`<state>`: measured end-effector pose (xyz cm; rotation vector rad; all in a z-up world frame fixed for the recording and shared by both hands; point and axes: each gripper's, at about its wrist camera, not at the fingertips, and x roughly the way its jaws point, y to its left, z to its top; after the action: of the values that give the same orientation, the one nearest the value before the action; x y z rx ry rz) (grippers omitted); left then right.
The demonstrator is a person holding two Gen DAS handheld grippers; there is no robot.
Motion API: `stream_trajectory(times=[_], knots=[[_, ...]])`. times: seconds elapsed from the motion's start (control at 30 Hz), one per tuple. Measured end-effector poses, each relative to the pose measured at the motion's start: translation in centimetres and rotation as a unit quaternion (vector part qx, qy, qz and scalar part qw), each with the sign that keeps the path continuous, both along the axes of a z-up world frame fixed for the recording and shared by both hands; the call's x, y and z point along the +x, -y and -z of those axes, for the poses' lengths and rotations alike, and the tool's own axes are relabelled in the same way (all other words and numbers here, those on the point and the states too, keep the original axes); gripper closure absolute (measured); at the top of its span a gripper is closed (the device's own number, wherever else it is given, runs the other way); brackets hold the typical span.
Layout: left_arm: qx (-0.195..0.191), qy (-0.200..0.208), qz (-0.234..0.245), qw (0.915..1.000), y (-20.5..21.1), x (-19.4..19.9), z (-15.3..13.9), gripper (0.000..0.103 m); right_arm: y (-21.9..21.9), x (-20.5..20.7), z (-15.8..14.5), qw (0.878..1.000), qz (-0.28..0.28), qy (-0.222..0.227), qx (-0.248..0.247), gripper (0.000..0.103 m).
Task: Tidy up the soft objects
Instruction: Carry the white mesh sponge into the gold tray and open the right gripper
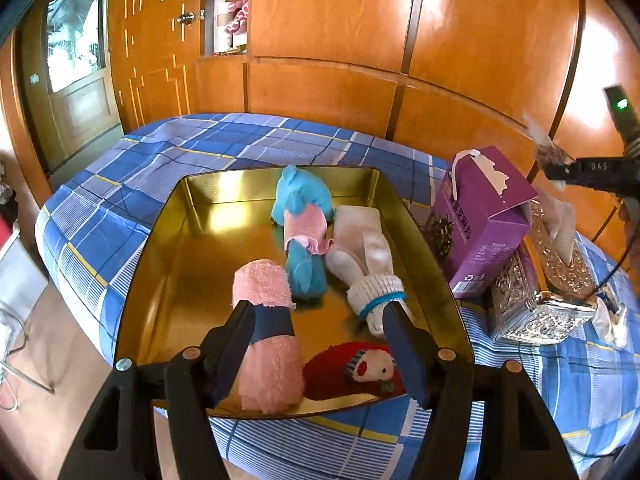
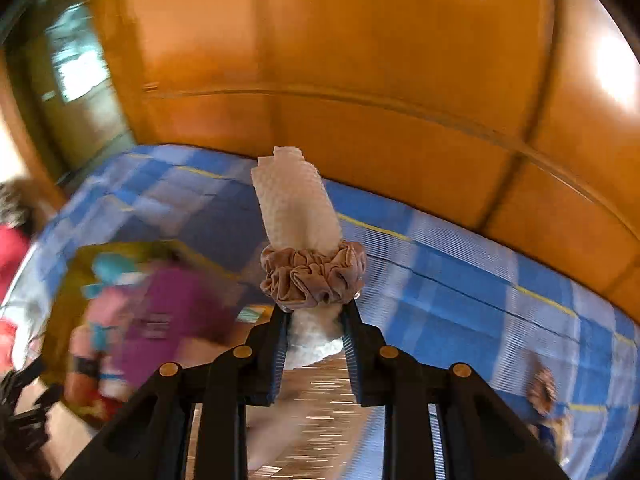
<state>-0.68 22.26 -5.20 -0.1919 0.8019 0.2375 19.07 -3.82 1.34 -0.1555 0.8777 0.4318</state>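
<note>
- Left wrist view: the left tongs (image 1: 320, 312) hang open over the shallow gold metal tray (image 1: 160, 248), which sits on the bed with the blue checked cover (image 1: 224, 136). Nothing is between the jaws. Already in the tray lie a pink fluffy rolled towel bound by a dark band (image 1: 266, 320), a blue plush toy in a pink dress (image 1: 302, 224), a white rolled sock with a blue elastic (image 1: 366, 268) and a red-haired plush doll (image 1: 360, 368). A purple cardboard box (image 1: 480, 216) and a silver embossed tissue box (image 1: 536, 292) stand just beside the tray's right wall.
- Right wrist view: the right tongs (image 2: 316, 320) are clamped on the lower end of a white waffle-textured cloth roll (image 2: 296, 208) ringed by a dusty-pink scrunchie (image 2: 314, 276), held upright above the bed. The picture is blurred, so the tray shows only as a smear at left.
- Judgement: the carry step is in hand; next, the roll must go left, clear the purple box, and settle into the tray's bare left half.
</note>
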Motion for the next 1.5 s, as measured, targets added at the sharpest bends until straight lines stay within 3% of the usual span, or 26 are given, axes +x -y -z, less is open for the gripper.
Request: stream_trajectory(times=[0.33,0.57,1.1,1.5], knots=[[0.006,0.010,-0.005,0.9999,-0.2,-0.5,-0.4,0.036,-8.6,-8.7,-0.9,0.986,-0.164,0.014,0.027,0.078],[0.016,0.022,-0.023,0.9994,-0.9,-0.9,-0.9,0.036,-12.9,-12.8,2.9,0.973,-0.230,-0.010,0.000,0.078],[0.019,0.024,-0.050,0.9983,-2.3,-1.1,-0.8,0.036,-18.9,-13.3,11.0,0.967,-0.238,-0.052,-0.075,0.077],[0.019,0.029,-0.054,0.9979,-2.3,-1.2,-0.8,0.036,-16.7,-13.9,10.0,0.975,-0.213,-0.059,-0.017,0.062]])
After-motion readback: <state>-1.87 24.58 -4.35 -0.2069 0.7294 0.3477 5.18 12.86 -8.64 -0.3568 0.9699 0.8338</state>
